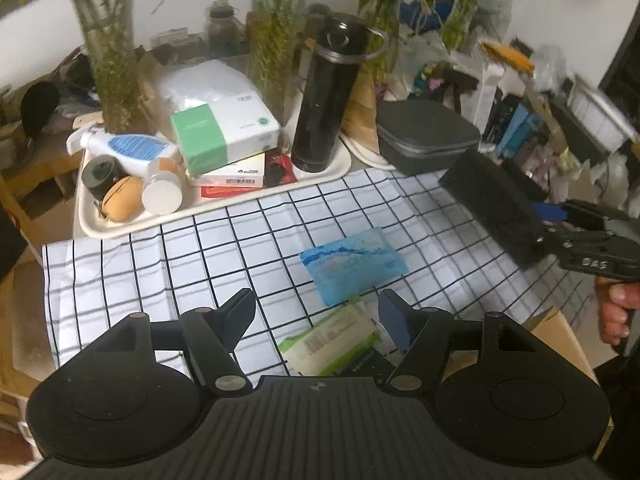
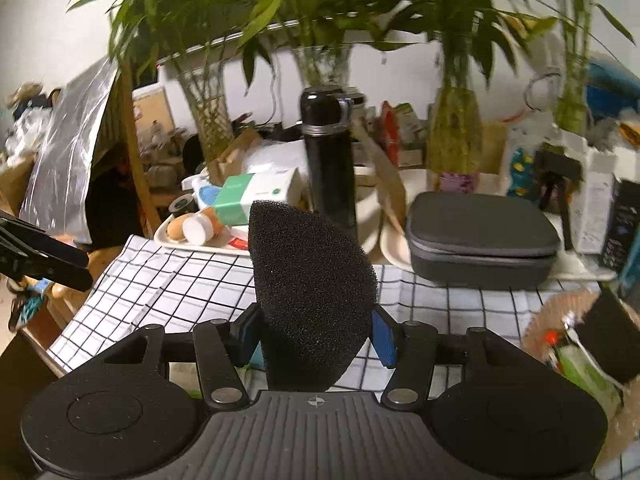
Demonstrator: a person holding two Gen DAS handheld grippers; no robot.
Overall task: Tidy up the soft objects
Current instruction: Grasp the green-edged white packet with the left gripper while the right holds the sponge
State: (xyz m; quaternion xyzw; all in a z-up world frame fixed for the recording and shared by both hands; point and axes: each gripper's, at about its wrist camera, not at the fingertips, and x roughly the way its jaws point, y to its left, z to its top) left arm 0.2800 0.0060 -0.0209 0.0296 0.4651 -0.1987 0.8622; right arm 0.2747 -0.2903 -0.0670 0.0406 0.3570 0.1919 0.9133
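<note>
Checked cloth (image 1: 168, 256) spread over the table, white with black grid lines, and it's a crowded room behind: a cream tray (image 1: 120, 228) packed with boxes and bottles, a tall black flask (image 1: 324, 100) standing on it, a grey zip case (image 1: 424, 136) alongside, bamboo stems in glass vases against the white wall. Right gripper (image 2: 316, 334) up off the cloth, pads pressed on a black foam block (image 2: 308, 292). Left gripper (image 1: 316, 316) hangs with fingers wide, nothing between them, above a blue sponge (image 1: 352, 266) and a green-edged pack (image 1: 332, 340) lying on the cloth.
</note>
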